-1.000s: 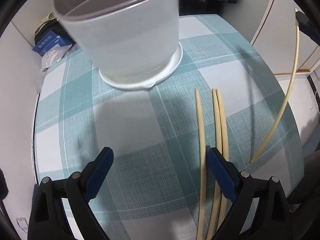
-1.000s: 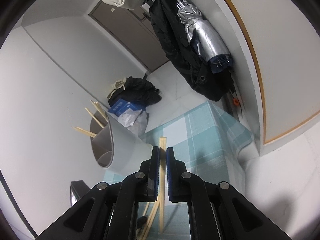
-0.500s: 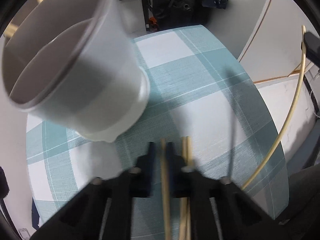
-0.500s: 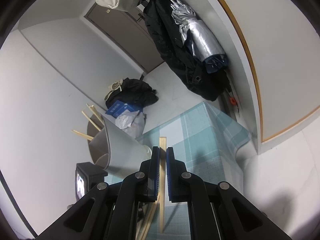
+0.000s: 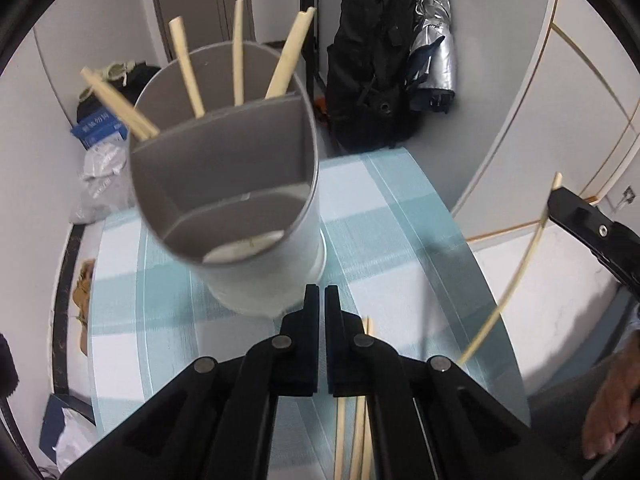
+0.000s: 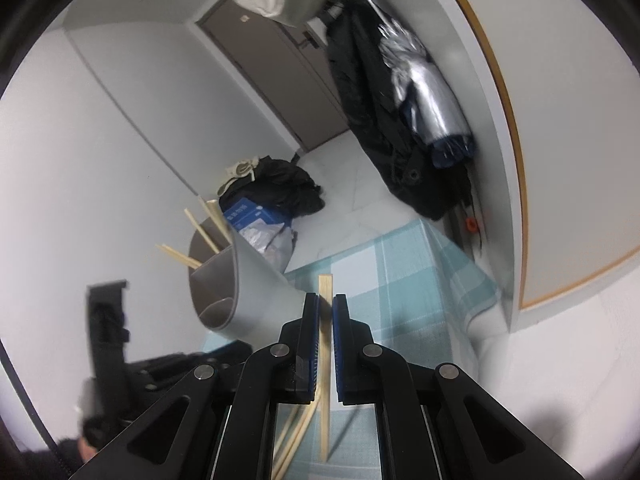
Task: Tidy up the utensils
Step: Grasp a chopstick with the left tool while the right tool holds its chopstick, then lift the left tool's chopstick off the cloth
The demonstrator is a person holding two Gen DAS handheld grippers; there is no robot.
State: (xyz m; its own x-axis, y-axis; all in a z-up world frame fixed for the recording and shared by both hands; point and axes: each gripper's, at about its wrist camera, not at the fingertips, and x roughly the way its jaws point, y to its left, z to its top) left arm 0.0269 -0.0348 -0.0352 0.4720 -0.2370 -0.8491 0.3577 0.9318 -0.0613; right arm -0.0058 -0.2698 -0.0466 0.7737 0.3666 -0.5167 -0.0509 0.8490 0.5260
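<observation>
Beside the grey holder [image 5: 256, 272], on its near side, the left gripper [image 5: 322, 292] hangs above the checked tablecloth [image 5: 400, 240] with its jaws closed together. I see no stick coming out past the tips, so it seems to grip nothing, but the slit between the pads is too dark to be sure.

A wall inside the holder divides it in two halves. Several chopsticks in the holder [image 5: 188, 68] stand in the far half and lean outward over the rim. The near half shows its pale floor and is open toward the left gripper.

To the right of the holder, the loose chopsticks [image 5: 340, 432] lie on the cloth, partly hidden under the left gripper's fingers. Farther to the right of the holder the cloth ends in a curved edge, with white floor beyond it.

Also to the right of the holder, and higher than its rim, the right gripper [image 6: 326, 300] is clamped on a single chopstick [image 6: 325, 284]. The top end rises a little above the fingertips, and the lower end hangs down close to the cloth's edge. Between this stick and the holder the cloth is bare.
</observation>
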